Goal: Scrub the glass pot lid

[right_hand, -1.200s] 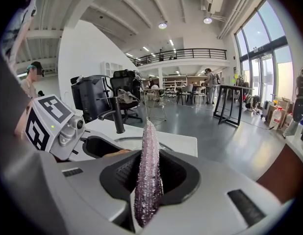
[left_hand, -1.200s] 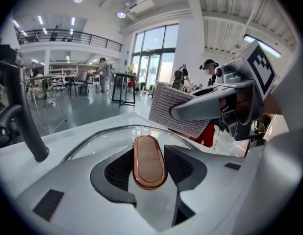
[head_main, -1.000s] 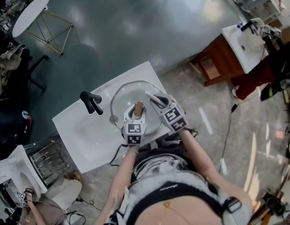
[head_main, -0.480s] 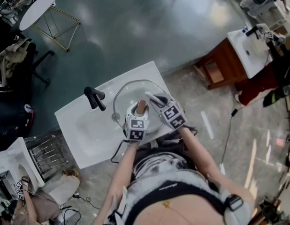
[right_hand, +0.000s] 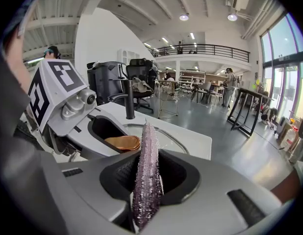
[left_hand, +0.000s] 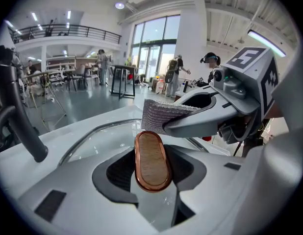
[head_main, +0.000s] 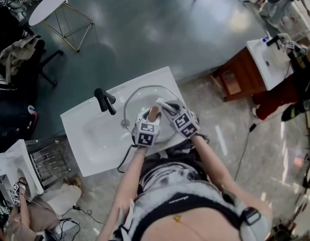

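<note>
Both pinch: left tool [head_main: 151, 117] the lid's [head_main: 139, 99] knob [left_hand: 152, 161], right tool [head_main: 165, 107] a pad [right_hand: 147, 168] beside it.

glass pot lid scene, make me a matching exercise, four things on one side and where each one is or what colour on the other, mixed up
Things:
1. lid knob
2. scrubbing pad
3. faucet
4. glass pot lid

Places or colours:
a. black, standing at the rim of the sink
b. gripped on edge in the right gripper
c. gripped in the left gripper
d. clear, over the white basin

Pairs: 1-c, 2-b, 3-a, 4-d
</note>
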The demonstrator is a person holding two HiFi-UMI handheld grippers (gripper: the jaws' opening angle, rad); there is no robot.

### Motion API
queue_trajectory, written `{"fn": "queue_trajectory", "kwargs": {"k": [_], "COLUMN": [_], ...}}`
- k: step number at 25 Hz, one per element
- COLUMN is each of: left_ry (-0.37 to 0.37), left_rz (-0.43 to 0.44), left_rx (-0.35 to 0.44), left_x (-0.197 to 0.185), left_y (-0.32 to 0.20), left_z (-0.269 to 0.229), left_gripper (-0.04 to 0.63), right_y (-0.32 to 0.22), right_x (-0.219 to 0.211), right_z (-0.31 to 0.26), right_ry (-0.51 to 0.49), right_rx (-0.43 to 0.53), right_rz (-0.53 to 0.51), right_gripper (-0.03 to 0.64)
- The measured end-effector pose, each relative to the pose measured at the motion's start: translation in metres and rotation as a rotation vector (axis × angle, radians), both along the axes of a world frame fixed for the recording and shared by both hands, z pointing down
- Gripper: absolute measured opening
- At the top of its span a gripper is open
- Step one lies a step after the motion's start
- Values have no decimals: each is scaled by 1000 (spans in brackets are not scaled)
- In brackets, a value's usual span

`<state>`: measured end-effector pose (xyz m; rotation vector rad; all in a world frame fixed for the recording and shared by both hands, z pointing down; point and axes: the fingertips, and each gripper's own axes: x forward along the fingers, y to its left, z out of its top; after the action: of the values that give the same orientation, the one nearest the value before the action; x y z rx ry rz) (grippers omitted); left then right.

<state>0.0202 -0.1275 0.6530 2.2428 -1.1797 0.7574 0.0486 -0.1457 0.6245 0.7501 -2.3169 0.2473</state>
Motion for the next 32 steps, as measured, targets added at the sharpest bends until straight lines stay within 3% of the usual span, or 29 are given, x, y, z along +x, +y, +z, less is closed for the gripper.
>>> {"fn": "queue_trajectory", "kwargs": {"k": [6,12,32], "left_ry": [-10,-14,-27], "left_rz": [-3,-5,-23], "left_rx": [6,8,21], "left_x": [1,1,3], "left_y": [0,-1,-1], "left_z": [0,0,4], "left_gripper": [179,179,176], "right_y": [12,4,-40], "right_x": [-7,-1,4], "right_z": [10,21,31], "right_ry": [37,91,93], "right_rx": [19,29,8], "right_rz": [-72,-74,-13], "right_gripper": [84,86,87]}}
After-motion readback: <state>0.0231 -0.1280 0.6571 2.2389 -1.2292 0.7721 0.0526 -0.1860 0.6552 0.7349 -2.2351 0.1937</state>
